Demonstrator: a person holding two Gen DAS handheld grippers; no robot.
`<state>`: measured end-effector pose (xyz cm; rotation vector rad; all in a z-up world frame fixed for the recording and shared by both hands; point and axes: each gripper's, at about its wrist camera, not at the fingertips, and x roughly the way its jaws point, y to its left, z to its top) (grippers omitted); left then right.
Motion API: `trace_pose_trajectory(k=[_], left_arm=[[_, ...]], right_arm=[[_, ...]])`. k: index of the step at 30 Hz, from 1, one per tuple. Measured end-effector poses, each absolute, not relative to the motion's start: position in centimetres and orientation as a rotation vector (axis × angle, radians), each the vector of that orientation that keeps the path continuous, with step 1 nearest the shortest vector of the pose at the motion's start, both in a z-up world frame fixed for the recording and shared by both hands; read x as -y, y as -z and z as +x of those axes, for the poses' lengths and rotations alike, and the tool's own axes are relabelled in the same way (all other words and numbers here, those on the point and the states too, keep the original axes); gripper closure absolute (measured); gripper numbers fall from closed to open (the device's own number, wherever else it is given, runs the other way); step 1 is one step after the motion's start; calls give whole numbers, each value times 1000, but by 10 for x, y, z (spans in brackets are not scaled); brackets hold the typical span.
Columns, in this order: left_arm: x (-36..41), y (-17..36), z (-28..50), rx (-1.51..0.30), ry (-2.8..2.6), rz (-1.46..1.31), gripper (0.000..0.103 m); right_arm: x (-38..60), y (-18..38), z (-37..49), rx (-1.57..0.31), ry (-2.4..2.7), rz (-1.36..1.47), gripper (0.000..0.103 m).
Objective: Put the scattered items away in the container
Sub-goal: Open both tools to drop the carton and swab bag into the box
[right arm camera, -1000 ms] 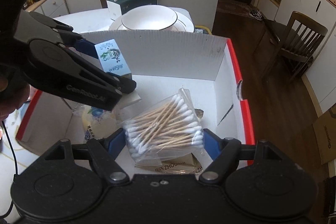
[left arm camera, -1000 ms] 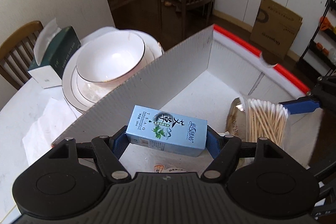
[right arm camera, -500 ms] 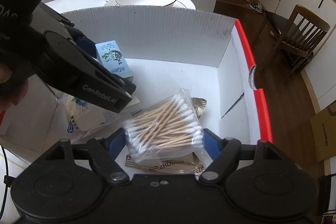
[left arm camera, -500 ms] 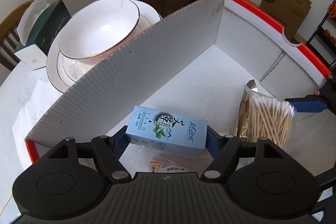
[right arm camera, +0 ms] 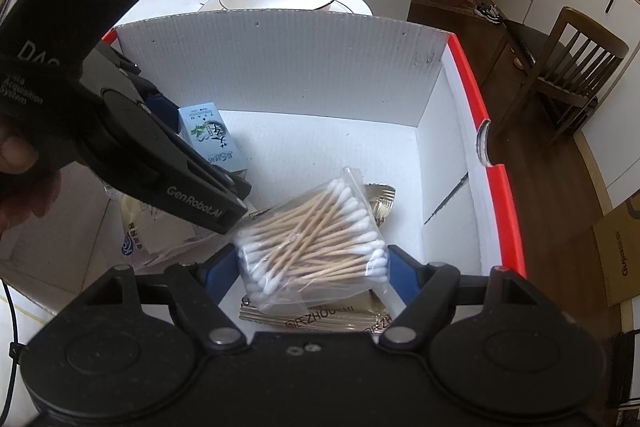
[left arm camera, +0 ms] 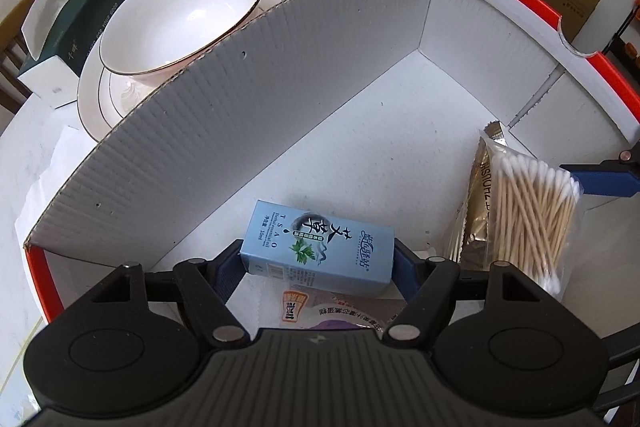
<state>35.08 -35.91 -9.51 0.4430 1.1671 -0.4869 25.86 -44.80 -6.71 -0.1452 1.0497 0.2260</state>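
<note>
Left hand-held gripper (left arm camera: 318, 261) pinches light, stiff pale-blue cardboard carton (left arm camera: 318, 247) by its ends, low inside white corrugated box (left arm camera: 248, 115). Right hand-held gripper (right arm camera: 312, 265) clamps soft, slippery clear bag of cotton swabs (right arm camera: 316, 243) there.

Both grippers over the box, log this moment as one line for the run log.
left gripper: shut on blue carton | right gripper: shut on cotton swab bag | both inside white box | gold packet on floor
</note>
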Motion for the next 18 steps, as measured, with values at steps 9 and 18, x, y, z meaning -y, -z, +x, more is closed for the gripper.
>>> trace_pose_trajectory(k=[9, 18], left_arm=[[348, 88, 346, -1159, 488, 404, 22], [334, 71, 336, -1126, 510, 349, 22]], right_arm=[[449, 68, 262, -1045, -225, -151, 24], [451, 57, 256, -1016, -234, -149, 21]])
